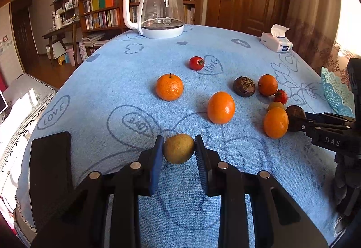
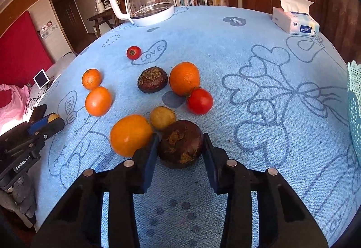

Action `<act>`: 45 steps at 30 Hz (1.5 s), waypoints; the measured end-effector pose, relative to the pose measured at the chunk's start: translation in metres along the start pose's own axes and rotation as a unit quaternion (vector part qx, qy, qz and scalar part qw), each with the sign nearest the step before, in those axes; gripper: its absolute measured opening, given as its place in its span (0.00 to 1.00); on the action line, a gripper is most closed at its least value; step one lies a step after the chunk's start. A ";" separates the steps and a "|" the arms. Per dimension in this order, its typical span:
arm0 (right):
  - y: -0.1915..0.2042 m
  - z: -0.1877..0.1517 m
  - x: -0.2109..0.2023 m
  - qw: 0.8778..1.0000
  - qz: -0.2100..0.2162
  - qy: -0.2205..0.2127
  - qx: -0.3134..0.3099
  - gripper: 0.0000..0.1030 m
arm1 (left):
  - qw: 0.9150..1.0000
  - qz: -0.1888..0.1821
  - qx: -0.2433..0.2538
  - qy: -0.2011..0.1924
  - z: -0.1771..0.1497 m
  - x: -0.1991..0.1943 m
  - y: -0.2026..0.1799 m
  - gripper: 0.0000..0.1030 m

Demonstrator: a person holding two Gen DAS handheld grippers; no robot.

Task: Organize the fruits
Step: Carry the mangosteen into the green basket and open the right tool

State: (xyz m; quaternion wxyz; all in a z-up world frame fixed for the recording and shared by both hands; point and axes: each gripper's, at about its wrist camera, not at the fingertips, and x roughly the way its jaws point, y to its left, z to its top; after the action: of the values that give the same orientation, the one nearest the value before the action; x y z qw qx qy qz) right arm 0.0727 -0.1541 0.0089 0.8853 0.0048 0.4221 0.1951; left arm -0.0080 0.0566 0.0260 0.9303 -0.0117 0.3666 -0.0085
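My left gripper (image 1: 178, 148) is shut on a small yellow-green fruit (image 1: 178, 148) just above the blue cloth; it also shows in the right wrist view (image 2: 53, 117). My right gripper (image 2: 180, 145) is closed around a dark brown fruit (image 2: 180, 143) resting on the cloth, its pads touching both sides; that fruit also shows in the left wrist view (image 1: 295, 117). Several oranges (image 1: 221, 107) (image 2: 130, 135), two red tomatoes (image 1: 196, 63) (image 2: 199, 100), a second dark fruit (image 2: 152, 79) and a small yellow fruit (image 2: 162, 117) lie scattered on the cloth.
A glass kettle with a white handle (image 1: 162, 8) stands at the table's far edge. A tissue box (image 2: 295, 21) sits at the far right. A turquoise lace-pattern basket (image 2: 355, 108) stands at the right edge. A black phone-like slab (image 1: 50, 171) lies near left.
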 end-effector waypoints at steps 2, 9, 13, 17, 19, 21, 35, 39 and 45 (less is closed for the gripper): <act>-0.004 -0.001 -0.005 1.000 -0.002 -0.006 0.009 0.38 | 1.000 0.001 0.000 -0.001 0.000 -0.001 0.000 0.28; -0.031 0.000 -0.038 0.997 -0.006 -0.052 0.053 0.38 | 1.000 0.005 0.008 -0.006 0.001 -0.003 -0.005 0.28; -0.051 0.000 -0.063 0.993 -0.020 -0.088 0.077 0.38 | 1.000 0.009 0.011 -0.007 0.002 -0.003 -0.007 0.28; -0.078 -0.001 -0.089 0.986 -0.054 -0.125 0.100 0.38 | 1.000 0.009 0.015 -0.009 0.003 -0.005 -0.011 0.28; -0.094 -0.003 -0.100 0.980 -0.080 -0.142 0.115 0.38 | 1.000 0.006 0.019 -0.011 0.003 -0.007 -0.015 0.28; -0.111 -0.006 -0.111 0.973 -0.106 -0.155 0.135 0.38 | 1.000 0.002 0.025 -0.014 0.003 -0.008 -0.020 0.28; -0.200 -0.037 -0.143 0.928 -0.221 -0.175 0.243 0.42 | 0.998 -0.001 0.050 -0.022 0.007 -0.019 -0.037 0.28; -0.203 -0.040 -0.141 0.927 -0.220 -0.174 0.250 0.51 | 0.999 0.021 0.033 -0.017 0.005 -0.020 -0.021 0.28; -0.198 -0.041 -0.136 0.929 -0.214 -0.171 0.249 0.55 | 1.000 0.019 0.018 0.015 -0.003 -0.008 -0.007 0.29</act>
State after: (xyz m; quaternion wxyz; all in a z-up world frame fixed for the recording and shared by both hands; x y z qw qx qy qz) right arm 0.0325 -0.3912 0.0493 0.9351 0.1684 0.2901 -0.1142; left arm -0.0157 0.0499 0.0293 0.9246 0.0123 0.3808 0.0021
